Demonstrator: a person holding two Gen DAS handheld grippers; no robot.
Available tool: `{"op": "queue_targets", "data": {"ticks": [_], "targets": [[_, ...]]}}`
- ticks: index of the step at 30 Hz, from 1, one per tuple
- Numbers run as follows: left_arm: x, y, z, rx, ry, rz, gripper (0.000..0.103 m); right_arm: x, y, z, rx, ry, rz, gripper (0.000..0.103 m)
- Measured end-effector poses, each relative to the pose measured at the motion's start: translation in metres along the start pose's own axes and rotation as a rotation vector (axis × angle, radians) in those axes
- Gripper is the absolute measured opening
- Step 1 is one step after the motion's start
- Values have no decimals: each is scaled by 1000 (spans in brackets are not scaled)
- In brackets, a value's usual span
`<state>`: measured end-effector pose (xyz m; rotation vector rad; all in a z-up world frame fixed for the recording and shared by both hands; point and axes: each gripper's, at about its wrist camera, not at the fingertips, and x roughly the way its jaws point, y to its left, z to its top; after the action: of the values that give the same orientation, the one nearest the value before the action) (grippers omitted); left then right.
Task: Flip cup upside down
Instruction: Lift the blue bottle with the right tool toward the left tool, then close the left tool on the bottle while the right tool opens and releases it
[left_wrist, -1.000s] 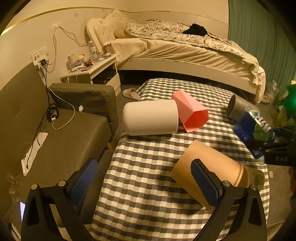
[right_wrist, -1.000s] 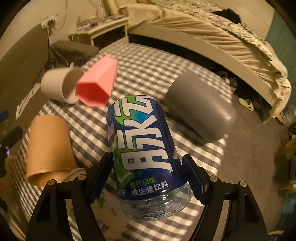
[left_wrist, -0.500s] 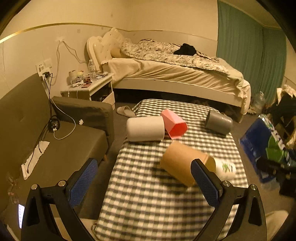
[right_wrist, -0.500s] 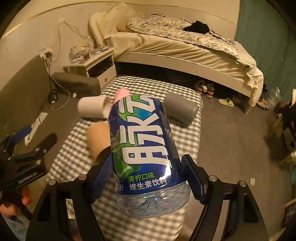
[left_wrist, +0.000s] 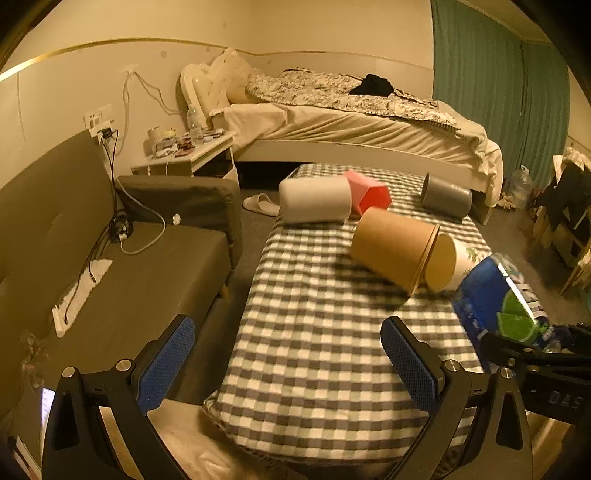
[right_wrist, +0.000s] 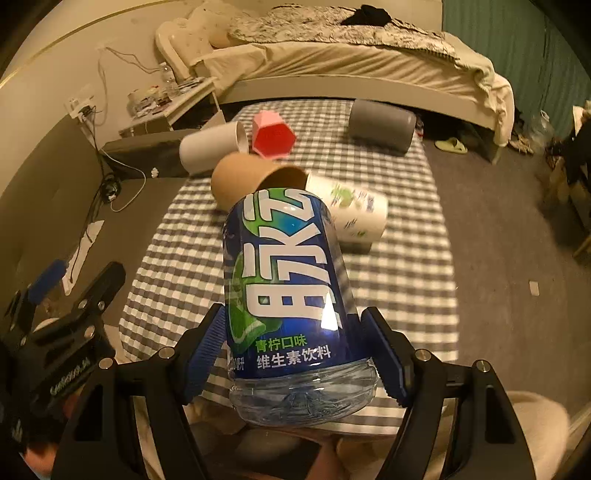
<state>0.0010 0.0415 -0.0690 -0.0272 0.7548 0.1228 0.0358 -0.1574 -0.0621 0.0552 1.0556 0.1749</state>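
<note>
Right tongs (right_wrist: 295, 354) clamped on blue-labelled bottle (right_wrist: 288, 280); left tongs (left_wrist: 288, 354) apart, empty. Brown cup (left_wrist: 391, 247) lies sideways at 12 o'clock.

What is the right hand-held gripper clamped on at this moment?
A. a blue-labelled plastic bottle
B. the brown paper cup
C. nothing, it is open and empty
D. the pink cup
A: in the right wrist view the right hand-held gripper has its fingers pressed against both sides of the blue-labelled plastic bottle, while the brown paper cup and pink cup lie on the checked cloth beyond.
</note>
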Motion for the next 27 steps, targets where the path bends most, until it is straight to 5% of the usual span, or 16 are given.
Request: {"op": "queue_targets", "data": {"ticks": [13,22,27], "targets": [[25,9,-13,9,58,20,103,60,3,-13,62,97,-60,73],[31,-2,-12,35,74,22,103,61,0,-9,50,66,-25,74],[27,-18,-9,65,68,21,103,40,-12,-5,77,9,25,87]]}}
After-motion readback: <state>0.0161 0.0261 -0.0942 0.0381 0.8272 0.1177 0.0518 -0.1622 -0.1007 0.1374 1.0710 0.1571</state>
